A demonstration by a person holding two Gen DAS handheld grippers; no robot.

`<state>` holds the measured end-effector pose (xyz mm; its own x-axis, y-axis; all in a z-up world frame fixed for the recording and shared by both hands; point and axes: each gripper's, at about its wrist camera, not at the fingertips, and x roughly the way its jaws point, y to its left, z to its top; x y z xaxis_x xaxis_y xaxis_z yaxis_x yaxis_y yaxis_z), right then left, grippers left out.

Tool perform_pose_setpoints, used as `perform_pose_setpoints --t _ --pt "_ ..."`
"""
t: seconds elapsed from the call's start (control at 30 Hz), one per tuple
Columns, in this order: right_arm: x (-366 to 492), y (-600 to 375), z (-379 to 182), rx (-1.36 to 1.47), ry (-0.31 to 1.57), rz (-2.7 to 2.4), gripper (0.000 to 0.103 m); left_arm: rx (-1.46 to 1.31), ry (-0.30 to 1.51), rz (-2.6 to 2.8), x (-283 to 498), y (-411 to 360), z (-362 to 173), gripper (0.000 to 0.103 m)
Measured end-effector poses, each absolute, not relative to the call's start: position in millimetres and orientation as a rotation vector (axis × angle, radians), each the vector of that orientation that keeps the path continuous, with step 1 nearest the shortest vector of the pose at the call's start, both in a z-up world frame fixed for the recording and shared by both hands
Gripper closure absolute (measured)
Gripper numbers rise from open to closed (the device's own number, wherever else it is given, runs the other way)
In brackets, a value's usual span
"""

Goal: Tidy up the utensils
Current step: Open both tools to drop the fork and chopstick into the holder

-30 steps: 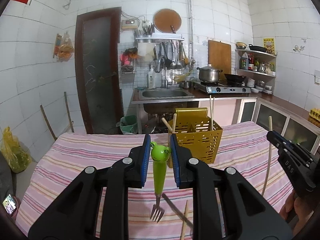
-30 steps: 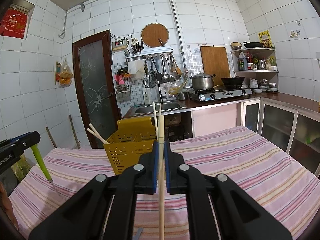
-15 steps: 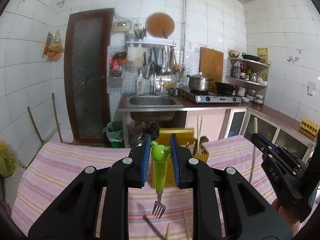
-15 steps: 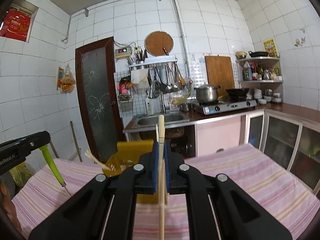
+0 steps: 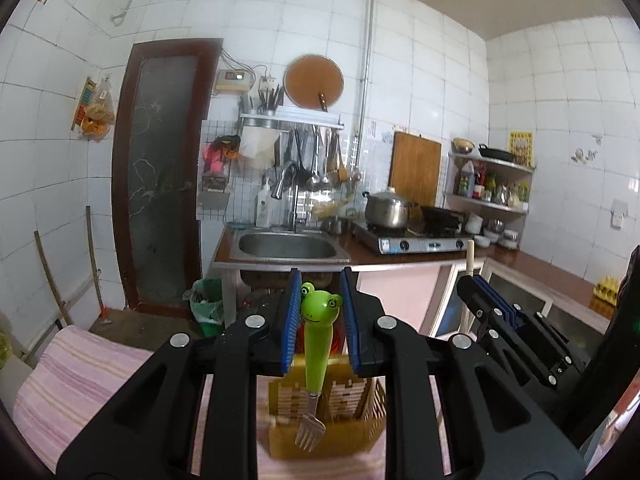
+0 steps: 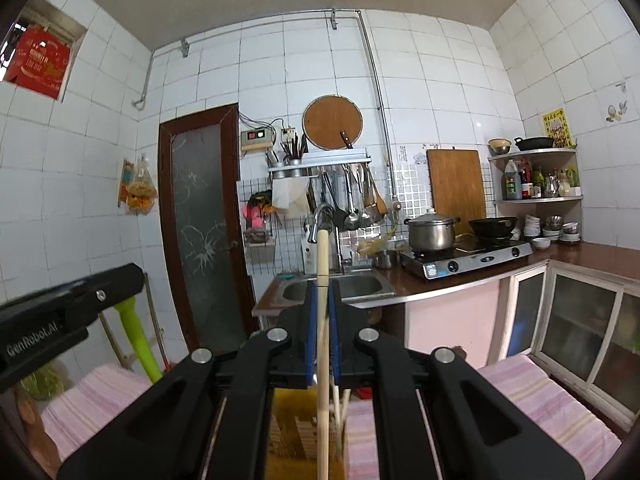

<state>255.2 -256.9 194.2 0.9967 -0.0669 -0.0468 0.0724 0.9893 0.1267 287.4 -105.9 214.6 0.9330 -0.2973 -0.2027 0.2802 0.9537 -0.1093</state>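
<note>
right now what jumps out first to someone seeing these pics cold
The bright green frog-headed fork stands out, clamped upright in the left gripper with its tines hanging over the yellow utensil basket. Next, the pale wooden chopstick pinched upright in the right gripper, against the white-tiled kitchen with its sink.

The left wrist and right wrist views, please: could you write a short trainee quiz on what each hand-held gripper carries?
1. True or false: the left hand-held gripper is shut on the frog-handled fork.
2. What does the right hand-held gripper hold? A) a spoon B) a wooden chopstick C) a knife
3. Fill in: the fork's tines hang in front of the yellow ____.

Key: 1 true; 2 B; 3 utensil basket.
</note>
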Motion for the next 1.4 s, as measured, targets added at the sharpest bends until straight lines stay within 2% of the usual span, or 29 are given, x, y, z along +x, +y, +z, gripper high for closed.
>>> perform_pose_setpoints --t 0.23,0.43,0.6,0.73,0.77,0.8,0.83,0.87,0.9,0.93,0.97,1.0,1.17,1.23,1.4 --pt "304.6 -272.7 186.4 0.177 0.023 -0.076 0.097 -0.080 0.216 -0.255 351.5 -111.6 195.1 0.084" --pt "337.5 -280.3 169.5 0.199 0.012 -0.070 0.097 -0.084 0.247 -0.245 390.8 -112.5 155.7 0.084" --pt "356.0 -277.1 133.5 0.172 0.057 -0.053 0.097 -0.081 0.296 -0.246 402.6 -105.8 127.7 0.084" --pt "356.7 -278.3 112.6 0.150 0.116 -0.051 0.096 -0.087 0.317 -0.245 395.5 -95.3 127.7 0.083" --pt "355.3 -279.5 110.3 0.145 0.146 -0.057 0.096 -0.083 0.314 -0.239 390.9 -92.2 130.2 0.076" --pt "352.3 -281.1 109.6 0.142 0.172 -0.062 0.091 -0.078 0.310 -0.231 386.4 -89.1 133.2 0.059" --pt "348.4 -281.9 109.9 0.139 0.186 -0.068 0.069 -0.071 0.303 -0.217 379.4 -85.4 138.0 0.048" --pt "341.5 -283.8 112.2 0.132 0.198 -0.083 0.054 -0.067 0.294 -0.211 373.0 -82.8 142.2 0.035" --pt "333.7 -284.8 113.4 0.129 0.198 -0.093 0.038 -0.062 0.276 -0.204 364.4 -78.7 147.1 0.030" --pt "323.5 -285.4 117.5 0.121 0.197 -0.104 0.038 -0.049 0.262 -0.187 353.4 -73.3 153.5 0.026" --pt "313.2 -286.0 122.4 0.107 0.201 -0.114 0.038 -0.040 0.265 -0.178 347.4 -69.9 157.2 0.015" --pt "301.8 -286.5 127.9 0.091 0.215 -0.131 0.037 -0.031 0.275 -0.174 340.2 -65.2 160.6 0.009" --pt "250.2 -281.3 138.7 0.063 0.289 -0.175 0.030 -0.033 0.334 -0.164 301.1 -31.9 167.5 0.005" --pt "229.9 -274.7 135.2 0.050 0.328 -0.182 0.022 -0.050 0.361 -0.161 284.4 -15.9 161.3 0.005" --pt "187.9 -254.6 104.7 0.046 0.435 -0.199 0.022 -0.038 0.429 -0.133 252.9 10.2 127.6 0.005"
